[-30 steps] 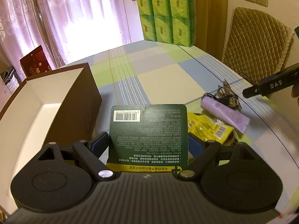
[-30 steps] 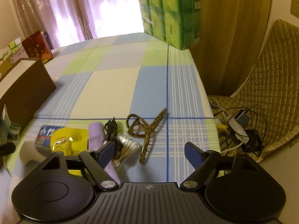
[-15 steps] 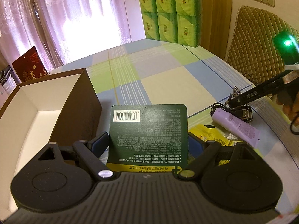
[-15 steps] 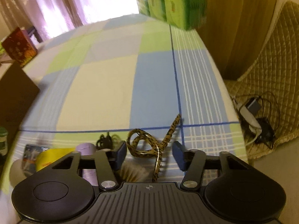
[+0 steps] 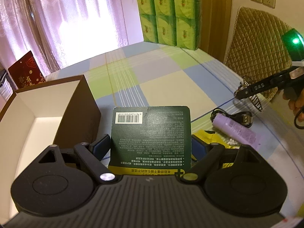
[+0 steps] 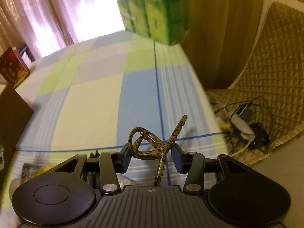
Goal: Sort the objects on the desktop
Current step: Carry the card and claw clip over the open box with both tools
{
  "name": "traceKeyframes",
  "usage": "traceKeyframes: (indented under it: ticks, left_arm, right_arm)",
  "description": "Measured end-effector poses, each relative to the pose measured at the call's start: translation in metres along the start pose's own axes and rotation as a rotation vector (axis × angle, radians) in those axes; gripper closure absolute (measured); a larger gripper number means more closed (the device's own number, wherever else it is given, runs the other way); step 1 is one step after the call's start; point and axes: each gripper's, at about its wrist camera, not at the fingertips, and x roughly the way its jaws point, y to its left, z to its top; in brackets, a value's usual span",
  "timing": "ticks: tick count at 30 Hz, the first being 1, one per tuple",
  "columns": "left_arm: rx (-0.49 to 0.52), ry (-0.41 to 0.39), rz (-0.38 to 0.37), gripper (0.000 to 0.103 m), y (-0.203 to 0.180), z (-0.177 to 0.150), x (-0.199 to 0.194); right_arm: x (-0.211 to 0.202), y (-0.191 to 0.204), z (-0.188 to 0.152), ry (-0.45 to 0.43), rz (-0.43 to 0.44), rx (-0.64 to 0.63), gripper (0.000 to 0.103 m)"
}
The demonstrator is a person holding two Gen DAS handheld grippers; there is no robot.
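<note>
Right gripper (image 6: 151,156) closed onto hair clip (image 6: 152,146); brown box (image 5: 43,117) interior bare.

The left gripper (image 5: 151,145) is clamped on a dark green card, fingers level. The right gripper (image 6: 151,156) has its blue pads (image 6: 127,157) pinched on a leopard-print hair clip; a hand (image 5: 296,104) grips its handle.
</note>
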Motion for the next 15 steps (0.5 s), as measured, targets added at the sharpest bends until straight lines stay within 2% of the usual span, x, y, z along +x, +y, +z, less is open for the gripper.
traceKeyframes:
  ticks: [6, 15]
  left_arm:
    - [-0.013, -0.032, -0.016, 0.017, 0.003, 0.002, -0.028]
    - [-0.054, -0.069, 0.001, 0.017, 0.022, -0.011, -0.089]
  right_arm:
    - [-0.046, 0.018, -0.007, -0.035, 0.051, -0.039, 0.06]
    - [-0.096, 0.09, -0.049, 0.017, 0.217, -0.165, 0.06]
